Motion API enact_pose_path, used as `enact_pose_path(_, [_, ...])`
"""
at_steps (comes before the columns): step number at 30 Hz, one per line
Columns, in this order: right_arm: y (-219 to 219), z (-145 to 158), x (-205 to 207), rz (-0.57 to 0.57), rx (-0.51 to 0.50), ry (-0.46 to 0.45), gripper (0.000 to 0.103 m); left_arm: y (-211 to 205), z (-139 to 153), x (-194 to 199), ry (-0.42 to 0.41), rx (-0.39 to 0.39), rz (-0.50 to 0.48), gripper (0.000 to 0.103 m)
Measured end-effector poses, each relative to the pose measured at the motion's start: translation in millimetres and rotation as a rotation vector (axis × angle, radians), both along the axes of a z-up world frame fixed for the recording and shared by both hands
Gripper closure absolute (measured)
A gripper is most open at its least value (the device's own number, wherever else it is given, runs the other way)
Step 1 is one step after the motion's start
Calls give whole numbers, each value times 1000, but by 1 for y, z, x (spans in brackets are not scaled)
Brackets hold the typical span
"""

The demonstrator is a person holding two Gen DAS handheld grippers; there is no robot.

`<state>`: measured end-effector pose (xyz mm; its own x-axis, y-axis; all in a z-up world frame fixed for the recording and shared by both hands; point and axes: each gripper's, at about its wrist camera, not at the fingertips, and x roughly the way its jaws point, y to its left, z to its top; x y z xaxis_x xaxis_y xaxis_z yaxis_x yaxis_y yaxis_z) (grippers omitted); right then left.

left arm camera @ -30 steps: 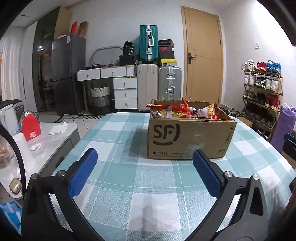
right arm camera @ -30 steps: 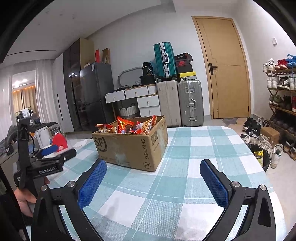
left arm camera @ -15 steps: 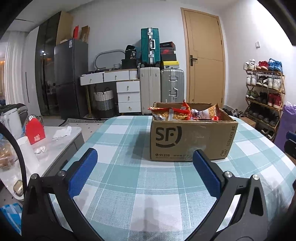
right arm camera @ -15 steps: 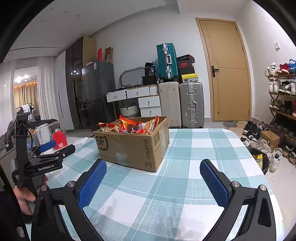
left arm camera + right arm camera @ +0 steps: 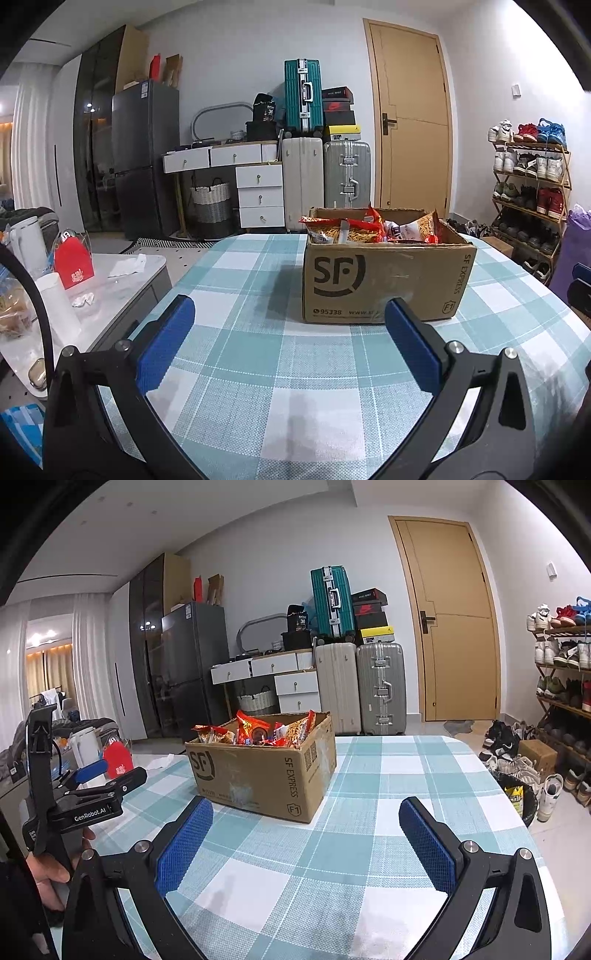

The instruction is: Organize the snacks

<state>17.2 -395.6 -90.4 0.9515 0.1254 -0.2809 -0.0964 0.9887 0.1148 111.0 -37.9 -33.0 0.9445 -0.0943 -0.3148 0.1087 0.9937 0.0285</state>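
The box [image 5: 384,275] of snacks [image 5: 369,229] sits mid-frame on the table [image 5: 258,354], beyond my left gripper [image 5: 290,343] and right gripper [image 5: 306,843], both spread wide and empty. Since before, it looks slightly nearer.

Both wrist views face the cardboard box [image 5: 384,280] across the table [image 5: 369,849].
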Motion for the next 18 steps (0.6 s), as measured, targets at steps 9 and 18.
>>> enact_pose_path(9, [0,0,0,0,1,0,0,-2,-2,3,3,1,4,0])
enact_pose_path(18, [0,0,0,0,1,1,0,-2,-3,3,0,4,8,0])
